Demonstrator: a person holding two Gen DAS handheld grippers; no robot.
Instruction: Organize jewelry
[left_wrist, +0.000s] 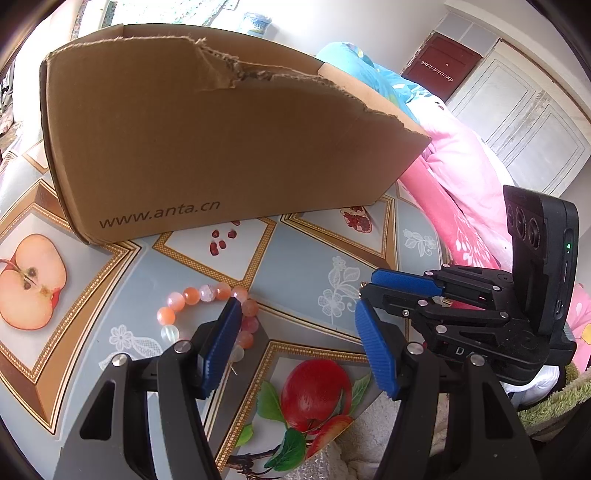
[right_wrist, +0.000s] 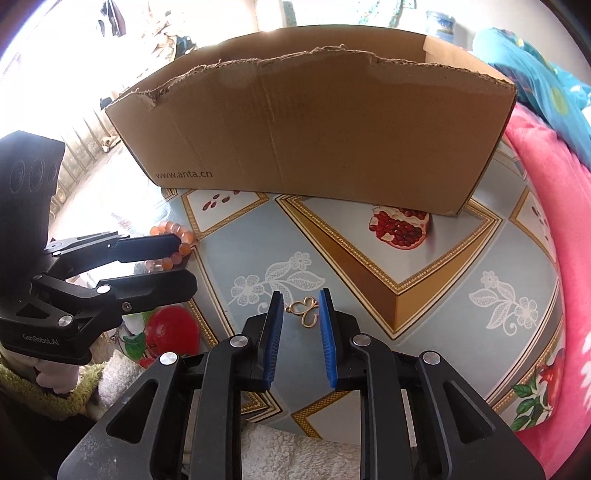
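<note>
- The beaded bracelet (left_wrist: 207, 314) lies on the desk (left_wrist: 303, 258) in the lower left of the left wrist view: round beads in orange, pink and milky white, some glossy and half clear, strung in a loop.
- The left gripper (left_wrist: 299, 332) has its jaws wide apart; its left blue pad stands over the right side of the loop, and nothing is clamped.
- A small gold pendant (right_wrist: 305, 311), thin wire bent into curling heart-like loops, lies flat on the grey-blue cloth at lower centre of the right wrist view.
- The right gripper (right_wrist: 301, 306) has its jaws a little apart, one blue pad on each side of the pendant; a gap shows on both sides, so the pads do not press it.
- Behind both, filling the upper half of each view, stands an open cardboard box (right_wrist: 314, 122) with a torn top edge and "www.anta.cn" printed low on its left.
- A pink blanket (right_wrist: 554, 221) lies along the right edge.
</note>
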